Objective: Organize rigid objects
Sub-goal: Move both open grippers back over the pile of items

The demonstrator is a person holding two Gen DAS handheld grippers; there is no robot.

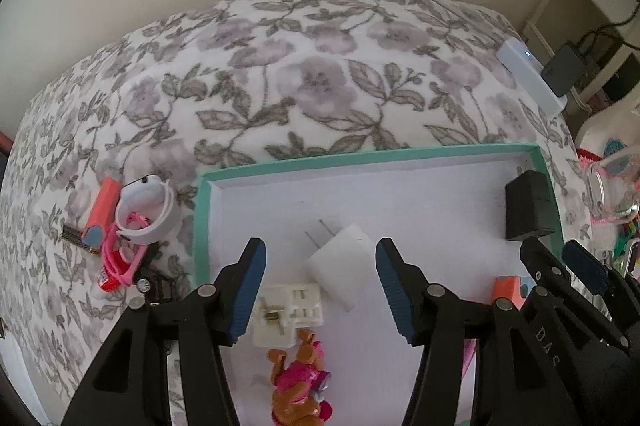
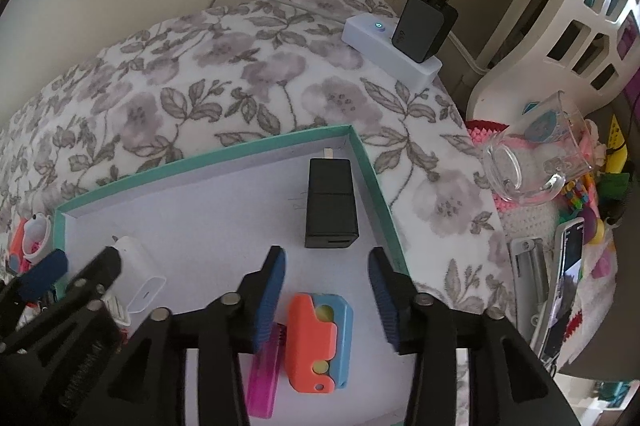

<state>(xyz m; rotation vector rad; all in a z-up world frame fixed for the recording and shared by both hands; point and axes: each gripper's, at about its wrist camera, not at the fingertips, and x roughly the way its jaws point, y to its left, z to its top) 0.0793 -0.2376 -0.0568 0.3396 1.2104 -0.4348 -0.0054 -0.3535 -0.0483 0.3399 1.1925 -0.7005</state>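
Partway: teal-rimmed tray holds black charger, white charger and orange-blue toy, both left gripper and right gripper released (empty), while watch pile waits at left on the bedspread.

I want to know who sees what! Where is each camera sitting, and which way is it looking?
Left wrist view: sits on the left gripper, looking steeply down at the tray; shows its own open fingers over the white charger, with the right gripper at the right edge.
Right wrist view: sits on the right gripper, looking steeply down; shows its own open fingers over the orange and blue toy, with the left gripper at the left edge.
Both share the tray, white charger, black charger and flowered blanket.
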